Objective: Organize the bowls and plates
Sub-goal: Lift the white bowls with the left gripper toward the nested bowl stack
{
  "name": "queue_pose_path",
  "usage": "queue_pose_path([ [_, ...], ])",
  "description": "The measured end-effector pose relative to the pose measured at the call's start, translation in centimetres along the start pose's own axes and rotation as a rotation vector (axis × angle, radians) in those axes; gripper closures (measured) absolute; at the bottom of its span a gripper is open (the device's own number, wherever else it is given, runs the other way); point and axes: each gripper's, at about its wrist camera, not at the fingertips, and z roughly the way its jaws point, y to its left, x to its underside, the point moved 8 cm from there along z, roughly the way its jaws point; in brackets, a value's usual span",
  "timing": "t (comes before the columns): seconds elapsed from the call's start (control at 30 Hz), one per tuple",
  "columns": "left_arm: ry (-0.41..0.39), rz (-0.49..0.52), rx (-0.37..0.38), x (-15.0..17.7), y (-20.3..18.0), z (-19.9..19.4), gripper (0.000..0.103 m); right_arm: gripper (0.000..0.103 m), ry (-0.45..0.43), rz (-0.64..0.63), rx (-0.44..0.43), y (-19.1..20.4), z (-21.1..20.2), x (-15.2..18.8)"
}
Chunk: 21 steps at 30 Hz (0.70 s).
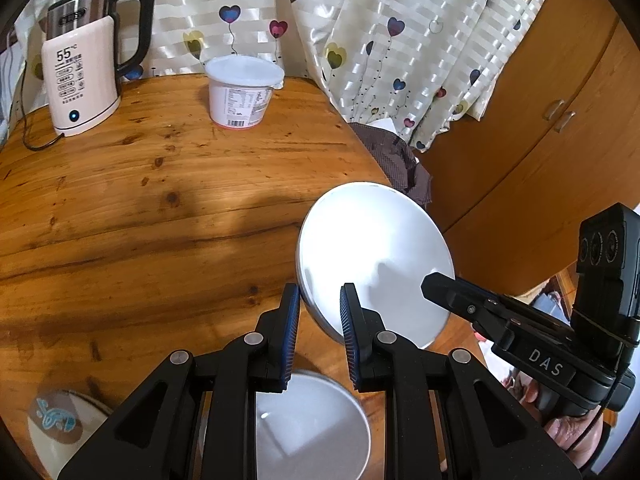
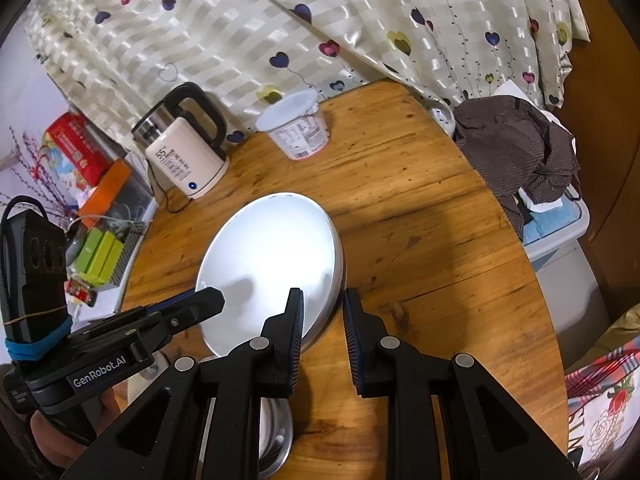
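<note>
A white plate (image 1: 372, 252) is held tilted above the round wooden table (image 1: 140, 208). My left gripper (image 1: 320, 304) has its jaws around the plate's left rim. My right gripper (image 2: 322, 308) has its jaws around the opposite rim of the plate (image 2: 272, 256). The right gripper also shows in the left wrist view (image 1: 436, 286), and the left gripper in the right wrist view (image 2: 212, 300). A white bowl (image 1: 312, 424) sits below my left gripper. A patterned plate (image 1: 56, 424) lies at the near left. A metal dish (image 2: 276, 436) lies under my right gripper.
An electric kettle (image 1: 84, 68) and a white lidded tub (image 1: 242, 90) stand at the table's far side by the curtain. A brown cloth (image 2: 520, 152) lies on a bin beside the table. A wooden cabinet (image 1: 560, 128) stands to the right.
</note>
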Motion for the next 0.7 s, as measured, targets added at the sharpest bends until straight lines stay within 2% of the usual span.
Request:
queue_pose_path([
  [0.7, -0.057, -0.021, -0.022, 3.9, 1.6, -5.6, 0.083, 0.084, -0.005, -0.053, -0.044, 4.7, -2.7, 3.5],
])
